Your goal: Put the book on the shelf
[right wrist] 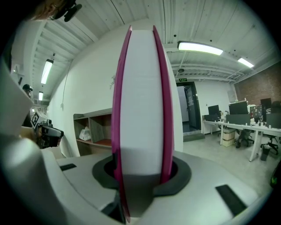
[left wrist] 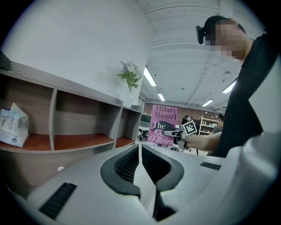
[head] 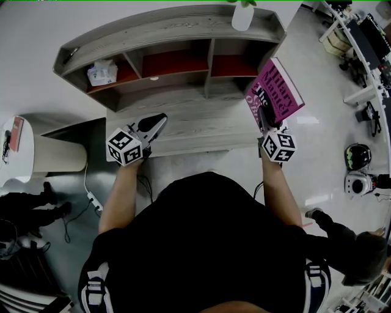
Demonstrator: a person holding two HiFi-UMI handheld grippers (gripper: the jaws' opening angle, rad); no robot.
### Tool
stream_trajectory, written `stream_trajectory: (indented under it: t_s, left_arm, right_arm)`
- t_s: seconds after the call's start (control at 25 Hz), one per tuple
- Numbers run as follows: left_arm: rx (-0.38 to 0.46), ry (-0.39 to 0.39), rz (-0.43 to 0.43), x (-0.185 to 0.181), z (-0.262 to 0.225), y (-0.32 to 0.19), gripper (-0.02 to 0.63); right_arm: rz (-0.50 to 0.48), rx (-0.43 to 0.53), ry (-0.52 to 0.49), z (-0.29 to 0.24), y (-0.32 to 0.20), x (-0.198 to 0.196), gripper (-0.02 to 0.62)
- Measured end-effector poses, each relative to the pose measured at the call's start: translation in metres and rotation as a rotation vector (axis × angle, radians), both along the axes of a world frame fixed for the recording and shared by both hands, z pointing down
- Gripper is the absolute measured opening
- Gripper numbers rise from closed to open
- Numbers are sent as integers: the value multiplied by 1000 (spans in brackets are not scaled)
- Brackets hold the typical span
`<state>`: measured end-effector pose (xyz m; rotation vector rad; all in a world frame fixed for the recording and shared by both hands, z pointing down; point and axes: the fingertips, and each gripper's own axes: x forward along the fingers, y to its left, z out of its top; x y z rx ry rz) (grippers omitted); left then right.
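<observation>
A pink book (head: 278, 92) with large title print stands upright in my right gripper (head: 264, 119), to the right of the grey wooden shelf (head: 177, 27) and off its right end. In the right gripper view the book (right wrist: 141, 88) fills the gap, page edges toward the camera, and the right gripper (right wrist: 141, 176) is shut on its lower edge. My left gripper (head: 156, 125) hovers over the desk in front of the shelf, jaws together and empty. The left gripper view shows that left gripper (left wrist: 139, 151) shut, with the book (left wrist: 163, 125) far off to the right.
A tissue pack (head: 102, 72) sits in the left compartment; the middle and right red-floored compartments hold nothing. A white vase (head: 242, 15) with a plant stands on the shelf top. A white round table (head: 15, 147) is at left, office desks (head: 366, 43) at right, and a person (head: 360, 250) at lower right.
</observation>
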<state>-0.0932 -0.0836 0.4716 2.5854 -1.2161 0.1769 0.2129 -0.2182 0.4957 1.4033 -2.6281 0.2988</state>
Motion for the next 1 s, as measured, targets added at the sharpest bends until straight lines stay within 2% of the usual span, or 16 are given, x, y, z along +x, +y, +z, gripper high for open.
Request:
stream_trajectory:
  t_s: [0.56, 1.0]
  left_arm:
    - [-1, 3, -18, 19, 4, -35, 38]
    - [-6, -10, -2, 47, 7, -43, 38]
  right_arm:
    - [-48, 1, -13, 3, -30, 5, 150]
    - [-78, 8, -9, 4, -44, 15, 150]
